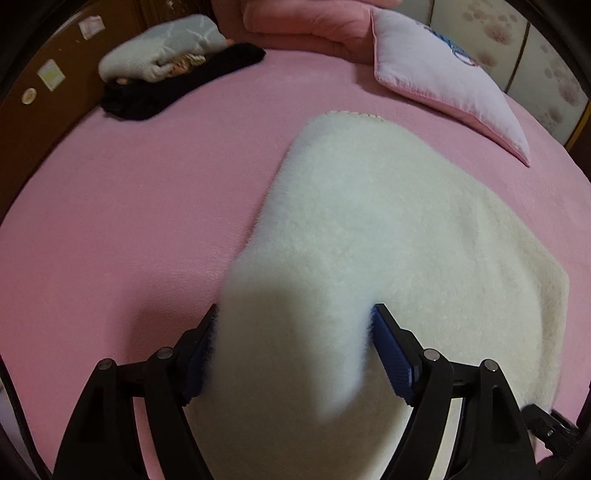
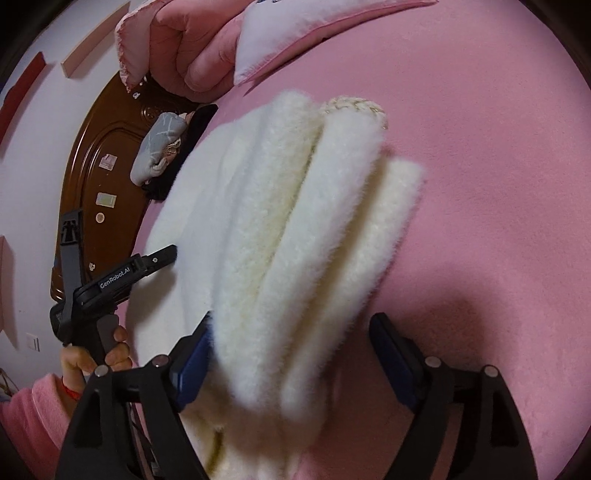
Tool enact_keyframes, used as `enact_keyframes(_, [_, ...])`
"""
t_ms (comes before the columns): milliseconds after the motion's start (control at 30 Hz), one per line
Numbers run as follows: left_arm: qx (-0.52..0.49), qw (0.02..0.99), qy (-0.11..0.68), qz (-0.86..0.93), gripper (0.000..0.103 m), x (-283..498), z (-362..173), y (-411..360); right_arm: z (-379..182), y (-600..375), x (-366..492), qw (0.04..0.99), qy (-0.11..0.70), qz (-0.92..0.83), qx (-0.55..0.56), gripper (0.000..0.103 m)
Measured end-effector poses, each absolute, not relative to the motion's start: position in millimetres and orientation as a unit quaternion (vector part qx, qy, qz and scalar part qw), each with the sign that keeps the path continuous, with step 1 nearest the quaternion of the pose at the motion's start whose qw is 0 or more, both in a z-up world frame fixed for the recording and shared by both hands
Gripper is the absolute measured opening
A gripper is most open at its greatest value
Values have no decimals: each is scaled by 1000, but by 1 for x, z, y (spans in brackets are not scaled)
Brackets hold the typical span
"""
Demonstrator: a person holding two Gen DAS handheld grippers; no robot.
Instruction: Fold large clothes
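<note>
A fluffy white garment [image 1: 369, 229] lies folded on the pink bed [image 1: 129, 206]. My left gripper [image 1: 295, 332] has a thick fold of it between its blue pads, which stand wide apart and touch the fur on both sides. In the right wrist view the garment [image 2: 295, 240] shows several stacked folds with a knitted collar at the far end. My right gripper [image 2: 291, 332] is open: the left pad touches the folds, the right pad [image 2: 391, 354] stands clear over the bed. The left gripper's body [image 2: 110, 280] shows at the left, held by a hand.
A lilac pillow [image 1: 443, 74] and a pink quilt [image 1: 306, 26] lie at the back. A grey-white bundle [image 1: 162, 48] and black clothes [image 1: 177, 85] sit at the back left by the brown headboard [image 2: 103, 155]. Pink bed surface [image 2: 480, 184] lies right of the garment.
</note>
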State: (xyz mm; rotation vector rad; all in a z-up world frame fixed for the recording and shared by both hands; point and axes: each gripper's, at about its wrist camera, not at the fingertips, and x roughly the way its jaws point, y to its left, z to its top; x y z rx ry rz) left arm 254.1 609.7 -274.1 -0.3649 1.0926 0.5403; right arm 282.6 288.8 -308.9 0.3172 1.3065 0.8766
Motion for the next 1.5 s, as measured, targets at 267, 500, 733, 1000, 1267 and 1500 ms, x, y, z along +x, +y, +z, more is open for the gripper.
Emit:
enact_keyframes(267, [-183,800,494,287,78,209,-239,588,-315,225,260,653,622,396,172,83])
enact_keyframes(500, [-210,780,498,315,78,117,-215,491,-308,71,189,692,640,299,149,83])
enact_keyframes(733, [-295,737,528,302,78,49,-213,337,-311,-75,106,699,636,209,252,83])
enact_keyframes(1000, [-219,712,628,226,78,-3,-209,132,-263,-191,13,728,675,109,50,95])
enact_keyframes(1267, [-125,764,620,126,78,-22,-134,30,-173,-321,-47,769,638,32,14,96])
enact_keyframes(1500, [-119,838,521,112,78,-20,-27,16,-81,-380,-42,820,572,7,23,96])
